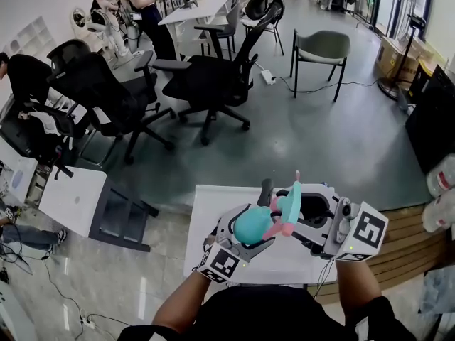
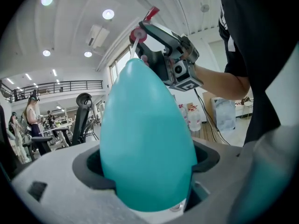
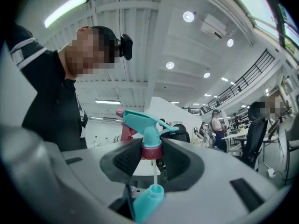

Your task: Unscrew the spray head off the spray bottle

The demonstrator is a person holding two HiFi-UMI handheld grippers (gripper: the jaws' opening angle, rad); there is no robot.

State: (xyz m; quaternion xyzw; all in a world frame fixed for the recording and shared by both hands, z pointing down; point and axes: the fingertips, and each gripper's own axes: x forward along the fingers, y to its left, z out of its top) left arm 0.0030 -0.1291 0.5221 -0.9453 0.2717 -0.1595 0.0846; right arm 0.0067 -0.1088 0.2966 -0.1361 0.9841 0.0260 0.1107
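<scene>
The teal spray head (image 3: 145,125), unscrewed and clamped at its red collar (image 3: 151,149) in the right gripper's (image 3: 152,157) jaws, hangs at 12 o'clock above the open neck of the teal spray bottle (image 2: 145,125), its dip tube (image 3: 153,171) reaching down to that neck, while the left gripper's (image 2: 147,171) jaws grip the bottle's body above the white tabletop (image 1: 212,206).

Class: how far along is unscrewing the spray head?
Done: the teal-and-red plastic spray head is unscrewed, its red collar clear above the teal egg-shaped bottle. In hand: the right gripper clamps the collar; the left gripper holds the bottle. Left: drawing the thin white dip tube out.
</scene>
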